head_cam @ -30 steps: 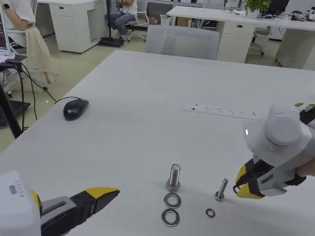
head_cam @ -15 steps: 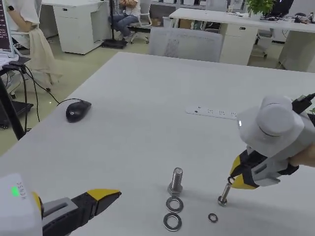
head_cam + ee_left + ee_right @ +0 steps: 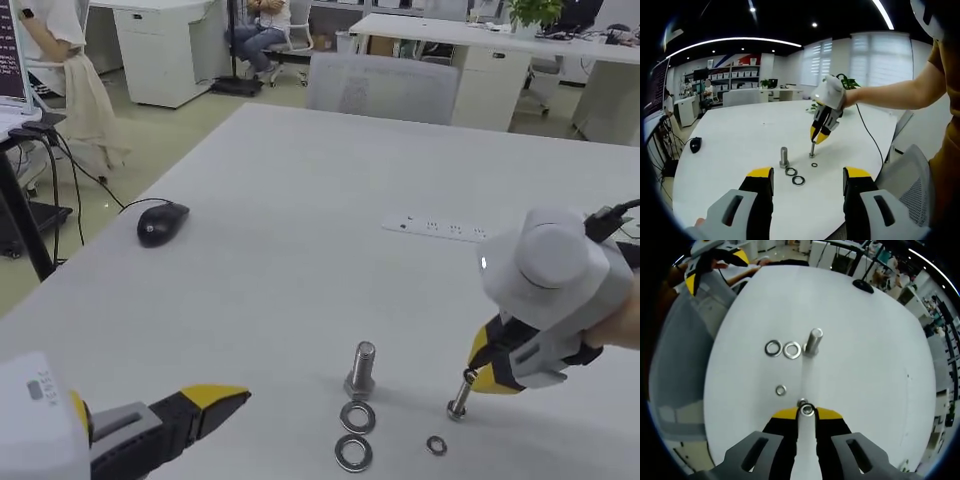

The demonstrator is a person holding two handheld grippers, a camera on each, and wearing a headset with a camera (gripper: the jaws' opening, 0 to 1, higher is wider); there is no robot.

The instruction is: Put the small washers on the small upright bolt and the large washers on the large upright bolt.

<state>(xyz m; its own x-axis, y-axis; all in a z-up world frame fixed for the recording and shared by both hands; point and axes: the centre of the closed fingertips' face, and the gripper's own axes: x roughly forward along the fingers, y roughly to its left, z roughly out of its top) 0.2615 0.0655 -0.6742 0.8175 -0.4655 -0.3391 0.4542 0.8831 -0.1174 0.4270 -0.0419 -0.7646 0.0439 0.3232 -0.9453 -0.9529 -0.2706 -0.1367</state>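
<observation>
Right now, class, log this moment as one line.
right gripper: shut on small washer at small bolt tip | left gripper: open, empty | loose: second small washer, two large washers | large bolt: bare

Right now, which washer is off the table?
The small washer pinched in the right gripper; the other three lie flat on the table.

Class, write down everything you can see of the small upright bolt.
The small upright bolt is silvery metal, a thin shaft wider at the foot, standing on the white table and leaning slightly in the head view. It stands right of the large bolt, a loose small washer lying near it. The right gripper holds a second small washer at its tip; contact there cannot be told.
</observation>
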